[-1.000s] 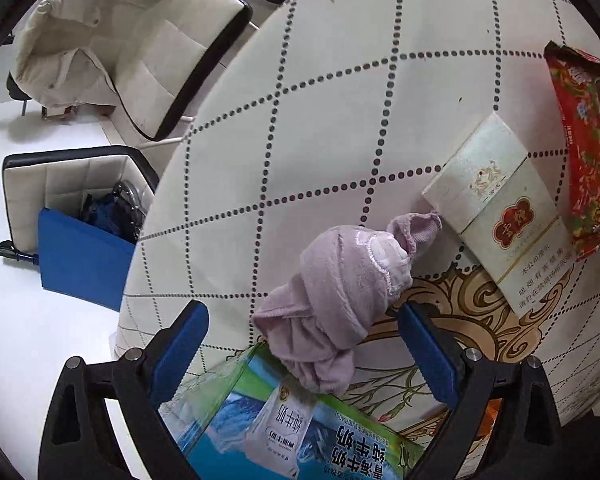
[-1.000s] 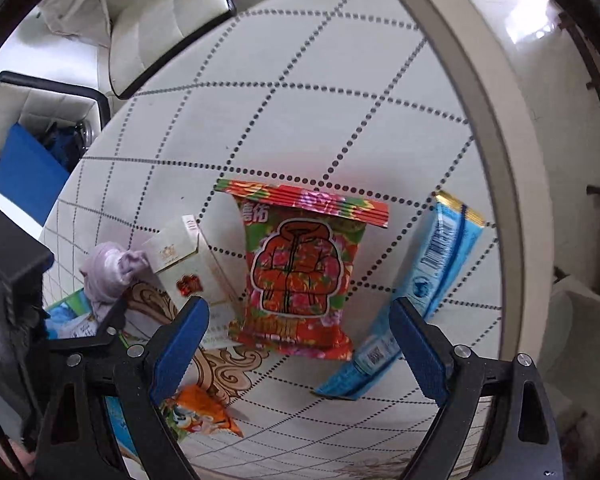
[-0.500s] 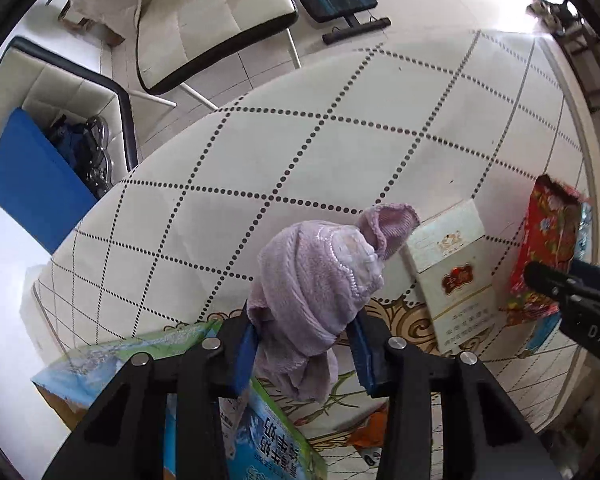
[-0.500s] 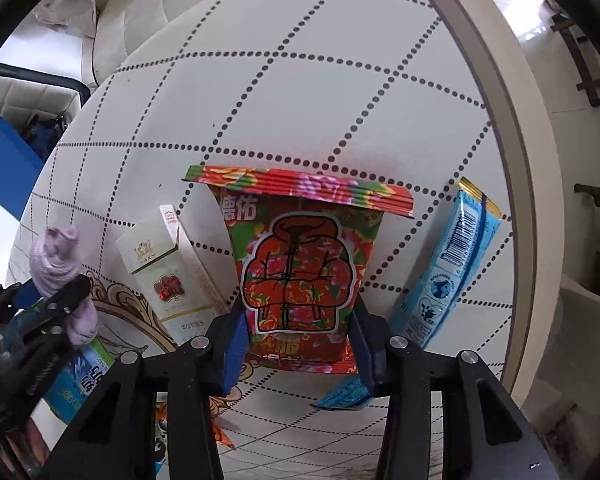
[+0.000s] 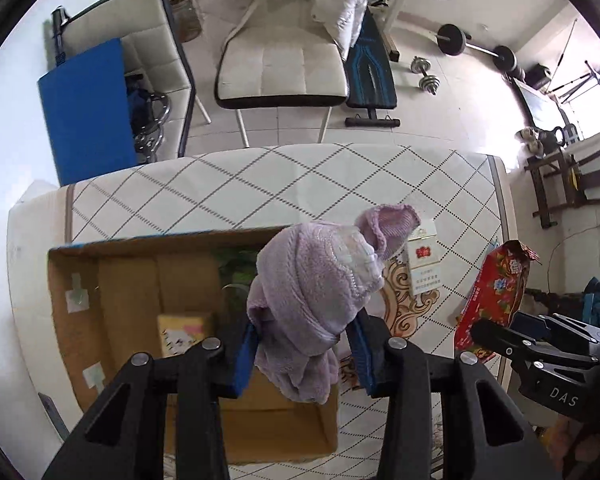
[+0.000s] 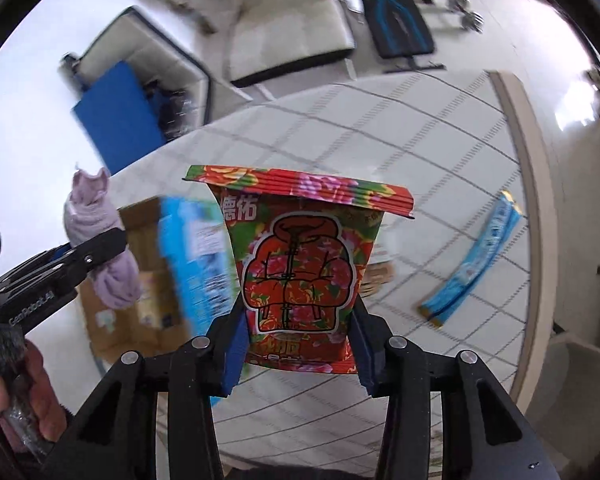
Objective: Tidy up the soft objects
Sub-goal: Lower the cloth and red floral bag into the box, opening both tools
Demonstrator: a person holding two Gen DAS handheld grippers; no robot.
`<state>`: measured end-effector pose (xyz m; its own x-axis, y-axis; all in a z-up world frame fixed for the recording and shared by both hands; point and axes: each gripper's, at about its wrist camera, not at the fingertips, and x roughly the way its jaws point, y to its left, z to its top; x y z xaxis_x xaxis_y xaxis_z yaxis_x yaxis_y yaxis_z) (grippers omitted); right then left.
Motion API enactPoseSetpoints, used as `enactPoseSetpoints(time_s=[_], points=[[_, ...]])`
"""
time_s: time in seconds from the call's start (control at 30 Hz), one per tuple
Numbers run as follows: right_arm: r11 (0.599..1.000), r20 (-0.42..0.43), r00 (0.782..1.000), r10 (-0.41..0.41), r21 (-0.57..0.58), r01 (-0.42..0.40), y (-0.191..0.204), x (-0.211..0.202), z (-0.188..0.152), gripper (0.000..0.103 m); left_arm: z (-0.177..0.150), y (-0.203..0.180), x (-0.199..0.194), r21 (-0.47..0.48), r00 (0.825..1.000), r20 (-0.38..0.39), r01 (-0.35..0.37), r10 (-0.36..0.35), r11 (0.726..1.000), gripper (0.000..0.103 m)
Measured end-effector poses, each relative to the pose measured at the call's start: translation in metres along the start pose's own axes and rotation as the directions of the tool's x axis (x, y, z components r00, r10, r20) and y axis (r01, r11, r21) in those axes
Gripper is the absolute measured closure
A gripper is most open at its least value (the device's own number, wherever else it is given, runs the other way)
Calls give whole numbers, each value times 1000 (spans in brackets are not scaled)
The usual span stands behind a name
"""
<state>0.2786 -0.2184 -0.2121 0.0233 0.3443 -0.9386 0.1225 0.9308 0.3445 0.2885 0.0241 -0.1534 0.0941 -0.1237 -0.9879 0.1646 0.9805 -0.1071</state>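
My left gripper [image 5: 306, 354] is shut on a lilac fleece cloth [image 5: 316, 284] and holds it up over the open cardboard box [image 5: 132, 280] on the table. The cloth also shows in the right wrist view [image 6: 100, 240], clamped in the left gripper's fingers [image 6: 96, 248]. My right gripper [image 6: 298, 354] is shut on a red floral soft pack [image 6: 300, 256] and holds it upright above the table. The same pack shows at the right of the left wrist view [image 5: 496, 296].
The box holds a yellow pack [image 5: 184, 332] and something green [image 5: 236, 268]. A white cigarette carton [image 5: 422, 260] and a blue wrapper strip [image 6: 472, 260] lie on the quilted table [image 5: 260, 184]. Chairs [image 5: 284, 64], a blue board [image 5: 88, 108] and weights [image 5: 476, 48] stand beyond it.
Both grippers closed on their objects and lifted them off the table. The left one has carried the cloth over the open box; the right has raised the pack, with the view blurred by motion.
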Motion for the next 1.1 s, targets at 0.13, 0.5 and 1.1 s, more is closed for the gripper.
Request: enactPoseSetpoints(time_s=[0.13,0.5,1.1], points=[[995,-16,1000,25,-95,-26,73,5,-19,56,-36,57,-23,-78,999,7,-45,46,996,65],[980,-176,978,-110,-183,77,173,118,-66,56,-92,179,27,-216,985,-138,-129,101,968,65],[966,-268,931,-249,-135,220,185,196,-61,31,-31,199,107,-160,947,-300,-163,110,973,53]])
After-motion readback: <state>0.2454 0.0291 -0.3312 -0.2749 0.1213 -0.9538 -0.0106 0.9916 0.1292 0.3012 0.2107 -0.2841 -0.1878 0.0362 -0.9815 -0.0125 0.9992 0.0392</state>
